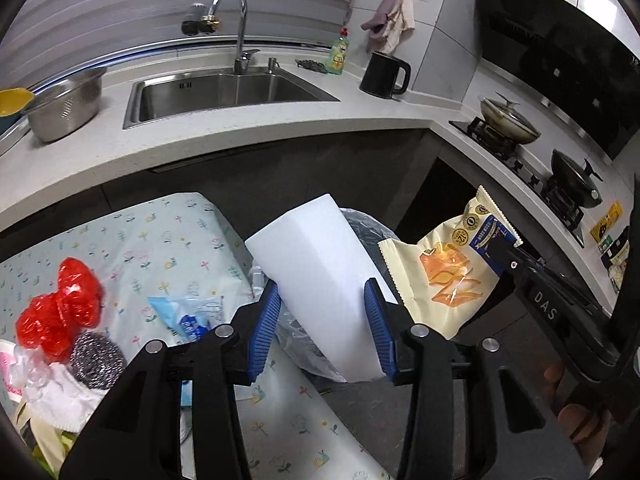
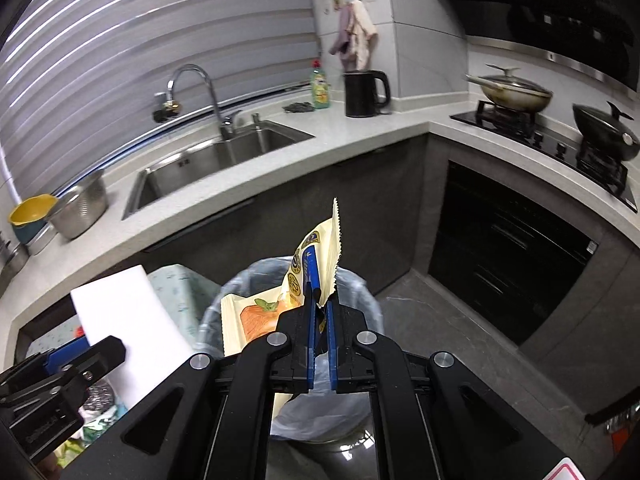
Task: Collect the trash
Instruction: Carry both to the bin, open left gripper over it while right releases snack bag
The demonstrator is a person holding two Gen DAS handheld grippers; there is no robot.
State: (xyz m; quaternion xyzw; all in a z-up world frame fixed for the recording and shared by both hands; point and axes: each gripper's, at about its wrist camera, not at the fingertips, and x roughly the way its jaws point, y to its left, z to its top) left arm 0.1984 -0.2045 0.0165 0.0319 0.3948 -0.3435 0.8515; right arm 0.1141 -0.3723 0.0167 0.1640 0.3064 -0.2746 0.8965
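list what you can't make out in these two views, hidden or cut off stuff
- Trash bin contents: right wrist view, blocked by the snack wrapper and the right gripper; left wrist view, only a sliver shows behind the white block.
- Items at the table's near corner: cut off by the frame edge and the left gripper.
- Wrapper print: too small to read.

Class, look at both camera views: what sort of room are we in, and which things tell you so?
A home kitchen, most likely: a steel sink with a tall faucet set in the countertop, and pans on a gas stove under a range hood.
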